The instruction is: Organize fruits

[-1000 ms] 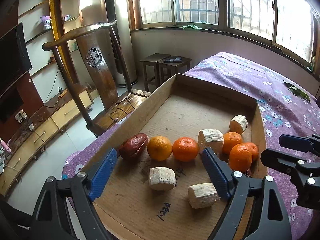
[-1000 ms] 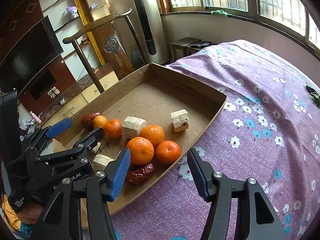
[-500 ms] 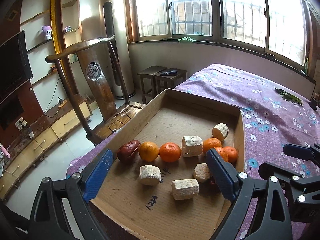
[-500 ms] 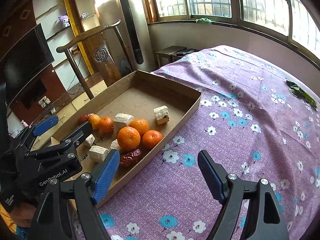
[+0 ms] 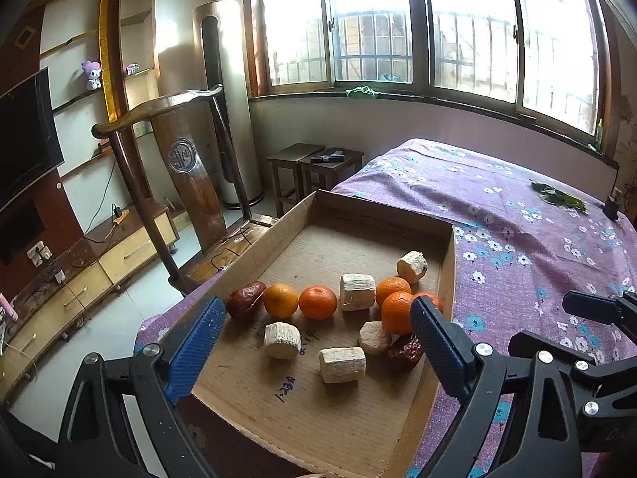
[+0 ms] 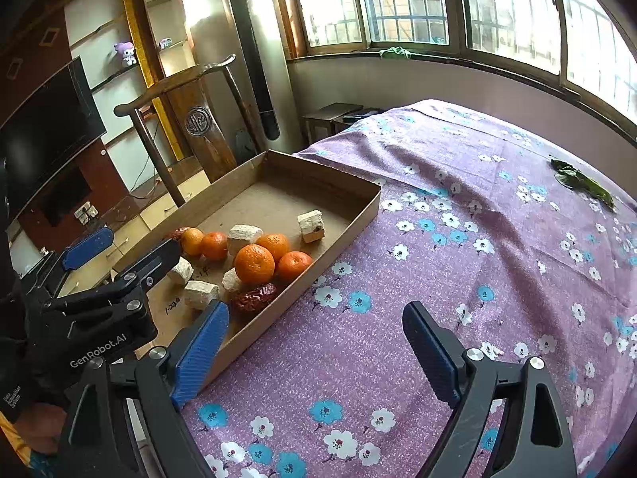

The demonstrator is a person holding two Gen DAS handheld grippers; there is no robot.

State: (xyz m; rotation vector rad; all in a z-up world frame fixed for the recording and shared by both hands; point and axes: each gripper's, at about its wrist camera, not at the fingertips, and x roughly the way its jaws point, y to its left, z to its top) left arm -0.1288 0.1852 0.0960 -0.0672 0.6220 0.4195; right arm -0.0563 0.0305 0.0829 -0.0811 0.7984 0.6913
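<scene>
**Both grippers wide open over a tray of sorted fruit**

Left gripper (image 5: pixel 318 334): spread wide, nothing between the blue pads, hovering above the near end of the cardboard tray (image 5: pixel 254 247). Jaws just been opening, though settled by now. Right gripper (image 6: pixel 314 342): likewise spread wide and empty, jaws just been opening, poised over the purple flowered bedspread (image 6: pixel 458 239) just right of the tray's near right corner.

Tray resting on the bed, near its left edge. Inside, across the middle, a row from left to right: a dark red date (image 5: pixel 245 299), a yellow-orange mandarin (image 5: pixel 281 300), a deeper orange mandarin (image 5: pixel 318 302), a pale sugarcane chunk (image 5: pixel 357 292). Right of that, a cluster of three mandarins (image 5: pixel 396 312) touching one another against the right wall. Farther back by the same wall, one sugarcane chunk (image 5: pixel 412 267) lying apart. Nearer, three more sugarcane chunks (image 5: pixel 282 340) in a loose line, and a second date (image 5: pixel 404 352) beside the rightmost of them, partly hidden behind the left gripper's right pad. Handwritten marks on the tray floor near the front.

Beyond the bed: a wooden chair (image 5: pixel 187 151) just left of the tray, a tall standing air conditioner (image 5: pixel 223 119), two small dark stools (image 5: pixel 314 167), barred windows (image 5: pixel 398 28). A green leaf (image 6: pixel 581 181) on the far right of the bedspread, well apart from the tray.
</scene>
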